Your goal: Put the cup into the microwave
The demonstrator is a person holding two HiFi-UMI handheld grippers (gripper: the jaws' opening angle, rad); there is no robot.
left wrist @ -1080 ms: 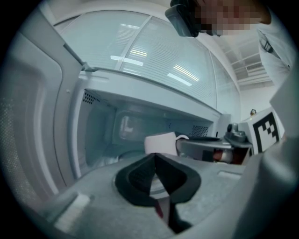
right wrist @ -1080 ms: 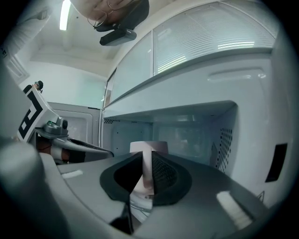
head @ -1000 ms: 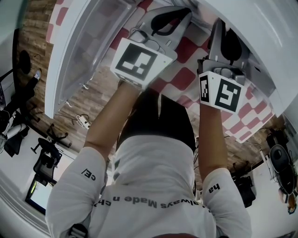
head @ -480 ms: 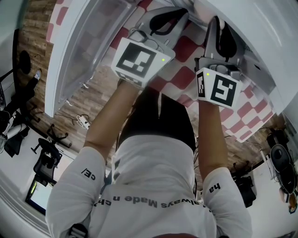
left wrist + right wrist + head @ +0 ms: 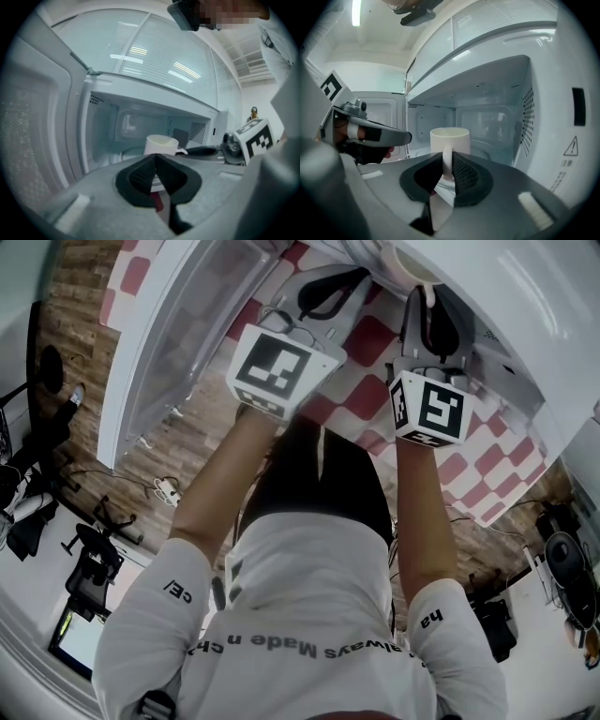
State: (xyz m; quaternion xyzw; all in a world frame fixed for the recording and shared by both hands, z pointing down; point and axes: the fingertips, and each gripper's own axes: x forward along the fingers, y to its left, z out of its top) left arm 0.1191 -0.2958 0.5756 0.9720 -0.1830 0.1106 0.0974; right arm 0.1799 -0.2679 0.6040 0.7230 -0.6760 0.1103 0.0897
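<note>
The white front of the microwave point(image 5: 562, 70) has a triangle warning sign point(image 5: 571, 147) with a mark inside it. There is small writing under it, but it is too tiny for me to read. My shirt point(image 5: 309, 615) has the words "always Made" on it, seen upside down. Each gripper has a cube with black and white squares on it.

My right gripper point(image 5: 447, 161) is pinching the thin handle point(image 5: 446, 155) of the cup point(image 5: 450, 137). The dark, ribbed pads press on the handle from both sides. The cup is smooth, round and cream white. It stands upright at the open front edge of the microwave, with its handle pointing back at me. My own pads hide the bottom of the cup, so I cannot tell if it rests on the microwave floor.

My left gripper point(image 5: 155, 160) has its black pads pressed together, with nothing between them. It is near the cup, on the cup's left side.

The microwave is white inside, with rows of little holes in its side walls. Its door point(image 5: 28, 154) stands open on the left, and the window looks dotted and cloudy. From my head, a red and white checked cloth point(image 5: 375, 334) shows under my grippers. Only a bit of the cup's rim peeks out at the top edge there.
</note>
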